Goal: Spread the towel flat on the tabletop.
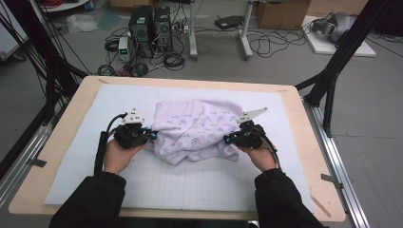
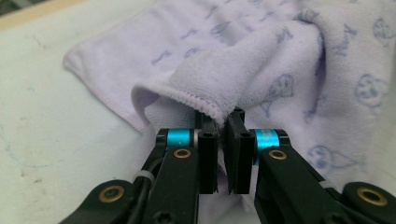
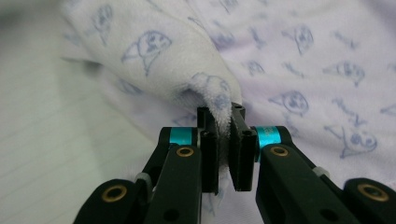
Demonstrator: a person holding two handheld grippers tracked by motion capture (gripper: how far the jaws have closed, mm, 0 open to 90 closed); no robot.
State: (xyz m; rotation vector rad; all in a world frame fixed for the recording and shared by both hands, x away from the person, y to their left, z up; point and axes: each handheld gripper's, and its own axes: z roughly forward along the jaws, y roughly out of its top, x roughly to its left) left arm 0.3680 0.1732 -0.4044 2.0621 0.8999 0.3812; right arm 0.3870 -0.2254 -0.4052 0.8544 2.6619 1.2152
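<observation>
Your left gripper (image 1: pixel 153 134) is clamped on a hemmed fold of the lilac towel (image 1: pixel 197 129) at its left edge; jaws nearly closed on the cloth. Your right gripper (image 1: pixel 227 139) pinches a fold at the towel's right edge (same tight grip). Towel lies bunched mid-mat (image 1: pixel 95 156) on the worktop (image 1: pixel 62 137), between both grippers.

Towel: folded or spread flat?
Folded, loosely. The towel lies bunched in layers on the mat, with a hemmed fold doubled over at the left gripper; the right gripper pinches another fold.
</observation>
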